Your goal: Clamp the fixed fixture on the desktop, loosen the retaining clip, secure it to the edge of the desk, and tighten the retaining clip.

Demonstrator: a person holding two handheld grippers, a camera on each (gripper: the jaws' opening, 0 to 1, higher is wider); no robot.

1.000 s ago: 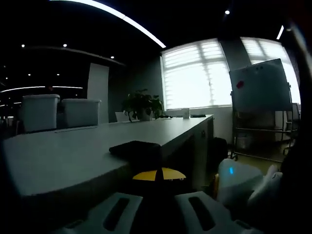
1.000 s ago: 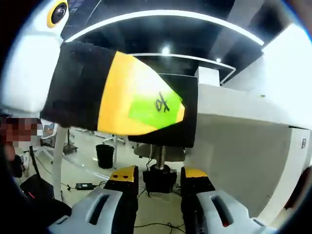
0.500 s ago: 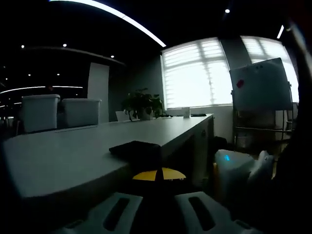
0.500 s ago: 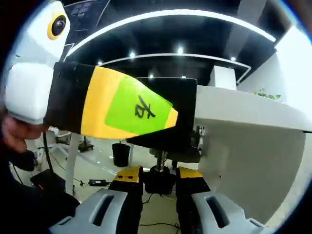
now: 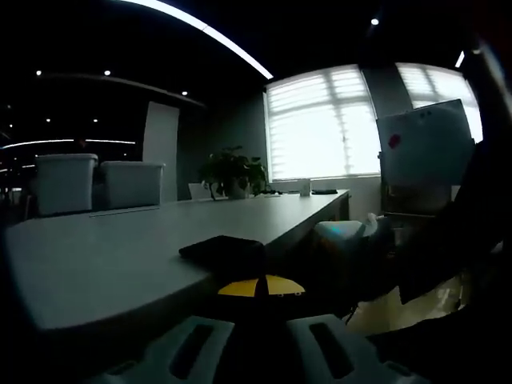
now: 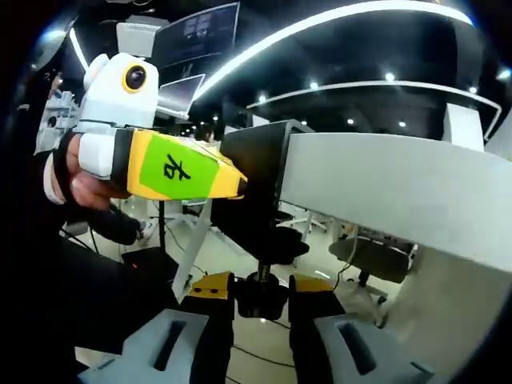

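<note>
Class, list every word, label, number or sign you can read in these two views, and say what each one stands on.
"右": a handwritten character on the green label of the yellow-and-black left gripper, in the right gripper view.
Screens up by the ceiling: writing too small to read.
Whiteboard, left gripper view: a red mark, nothing readable.

Black fixture (image 6: 252, 188), yellow-tipped left tongs (image 6: 240, 186) with green label, white desk (image 6: 400, 192), black knob (image 6: 262, 300)

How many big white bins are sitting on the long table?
2. Both stand at the far left of the table in the left gripper view: one white bin farthest left, the other white bin right beside it. More could be hidden in the dark.
</note>
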